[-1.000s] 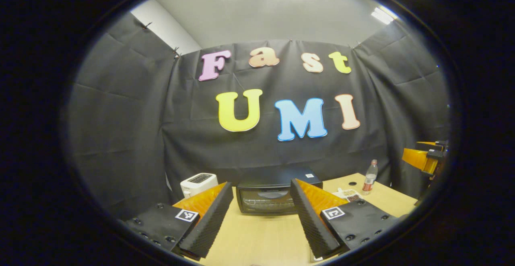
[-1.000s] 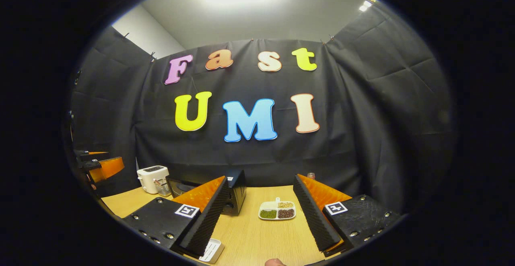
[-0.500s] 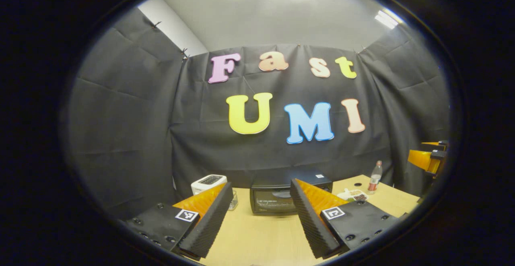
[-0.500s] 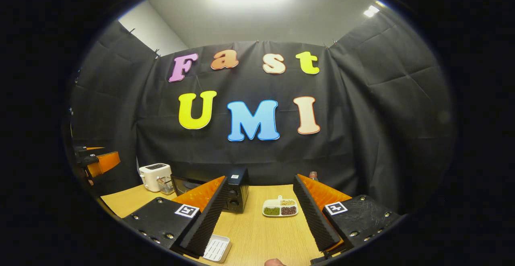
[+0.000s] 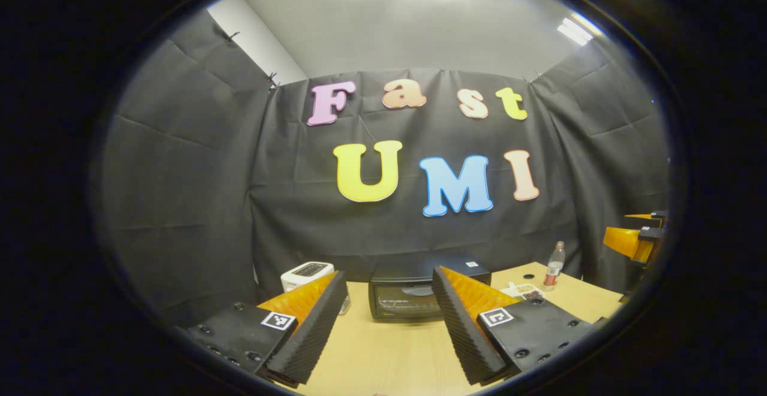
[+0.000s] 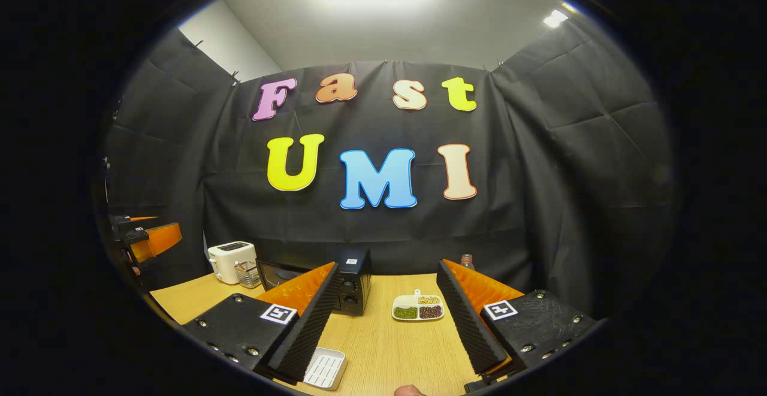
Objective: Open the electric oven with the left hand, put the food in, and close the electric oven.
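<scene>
A black electric oven (image 5: pixel 413 294) stands at the back of the wooden table (image 5: pixel 383 354) with its glass door closed; in the right gripper view the oven (image 6: pixel 350 288) is partly behind a finger. A white divided dish of food (image 6: pixel 418 308) sits on the table right of the oven, and I see that dish (image 5: pixel 522 291) past the left gripper's right finger. My left gripper (image 5: pixel 386 327) hangs open in front of the oven, well short of it. My right gripper (image 6: pixel 386 327) is open too, with the dish beyond its fingers. Both hold nothing.
A white toaster (image 5: pixel 307 275) stands left of the oven, with a small wire basket (image 6: pixel 247 274) beside it. A bottle (image 5: pixel 552 264) stands at the back right. A small white ribbed tray (image 6: pixel 325 369) lies near the front edge, under my right gripper's left finger.
Both grippers have drawn back and tilted slightly, so the oven sits a bit farther off in the left gripper view and more of the white tray shows in the right gripper view. Both stayed open.
</scene>
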The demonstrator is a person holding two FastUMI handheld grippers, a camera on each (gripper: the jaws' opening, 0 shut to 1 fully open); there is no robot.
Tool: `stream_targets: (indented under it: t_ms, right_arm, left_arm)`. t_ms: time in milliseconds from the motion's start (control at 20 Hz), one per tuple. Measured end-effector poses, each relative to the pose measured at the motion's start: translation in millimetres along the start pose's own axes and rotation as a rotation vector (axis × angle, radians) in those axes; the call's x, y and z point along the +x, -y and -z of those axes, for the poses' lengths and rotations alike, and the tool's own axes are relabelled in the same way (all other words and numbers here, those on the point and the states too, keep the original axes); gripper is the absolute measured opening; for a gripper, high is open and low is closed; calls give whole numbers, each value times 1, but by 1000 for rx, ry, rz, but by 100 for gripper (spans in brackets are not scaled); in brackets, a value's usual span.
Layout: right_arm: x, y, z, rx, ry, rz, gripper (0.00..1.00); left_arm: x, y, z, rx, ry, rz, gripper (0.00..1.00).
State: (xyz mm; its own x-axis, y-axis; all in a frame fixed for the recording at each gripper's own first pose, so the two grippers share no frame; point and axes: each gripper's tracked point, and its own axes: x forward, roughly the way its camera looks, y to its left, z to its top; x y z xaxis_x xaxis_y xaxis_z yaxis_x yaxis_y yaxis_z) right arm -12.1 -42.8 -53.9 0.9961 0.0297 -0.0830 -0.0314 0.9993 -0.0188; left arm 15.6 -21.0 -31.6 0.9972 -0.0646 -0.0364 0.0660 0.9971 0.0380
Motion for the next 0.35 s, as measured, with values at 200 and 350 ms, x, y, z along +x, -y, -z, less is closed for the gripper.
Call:
stream_targets:
  t_ms: [200, 350]
  right_arm:
    - [-2, 0, -2, -6, 2, 0, 98]
    - [-2, 0, -3, -11, 2, 1, 98]
  left_arm:
    - [-2, 3, -1, 5, 6, 5, 100]
    - [-2, 3, -2, 3, 10, 4, 100]
